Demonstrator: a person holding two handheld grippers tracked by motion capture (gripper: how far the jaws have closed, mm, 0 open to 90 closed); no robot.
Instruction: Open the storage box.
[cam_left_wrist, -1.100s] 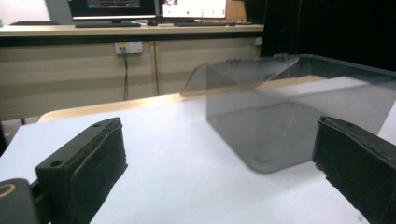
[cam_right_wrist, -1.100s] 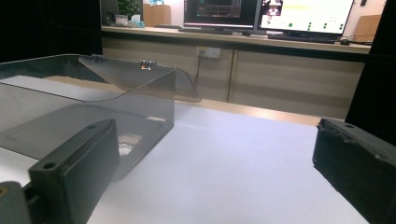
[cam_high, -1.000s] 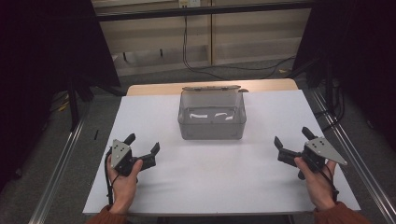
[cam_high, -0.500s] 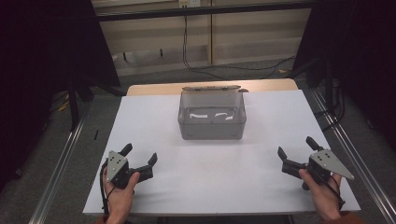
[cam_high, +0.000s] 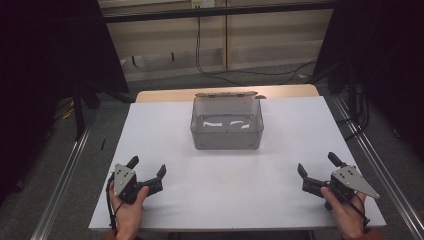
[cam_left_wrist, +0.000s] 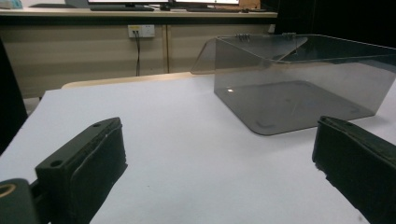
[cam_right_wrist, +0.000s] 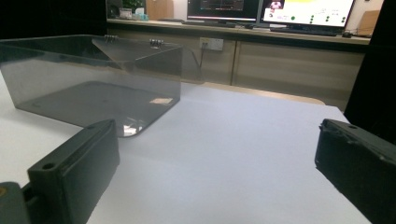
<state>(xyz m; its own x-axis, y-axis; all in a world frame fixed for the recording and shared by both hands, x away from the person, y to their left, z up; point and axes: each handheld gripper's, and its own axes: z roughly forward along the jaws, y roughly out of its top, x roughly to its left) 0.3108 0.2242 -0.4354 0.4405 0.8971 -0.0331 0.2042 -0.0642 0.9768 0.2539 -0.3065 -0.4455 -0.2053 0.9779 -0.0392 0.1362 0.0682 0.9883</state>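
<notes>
A clear grey plastic box (cam_high: 227, 127) with its hinged lid folded back stands open at the middle rear of the white table (cam_high: 227, 200); it looks empty. My left gripper (cam_high: 147, 166) rests low near the front left, open, nothing between its jaws. My right gripper (cam_high: 319, 164) sits near the front right edge, also open and empty. In the left gripper view the clear box (cam_left_wrist: 299, 79) lies ahead to the right beyond the left gripper (cam_left_wrist: 219, 154). In the right gripper view the clear box (cam_right_wrist: 93, 79) lies ahead to the left of the right gripper (cam_right_wrist: 217, 158).
Metal rails (cam_high: 60, 185) run along both sides of the table. A wooden strip (cam_high: 165, 95) borders the far edge. Beyond stand a cabinet wall with a socket (cam_left_wrist: 141, 31) and monitors (cam_right_wrist: 306, 11) on a counter.
Both hands have drawn back toward the front edge of the table and lowered. The box has not moved.
</notes>
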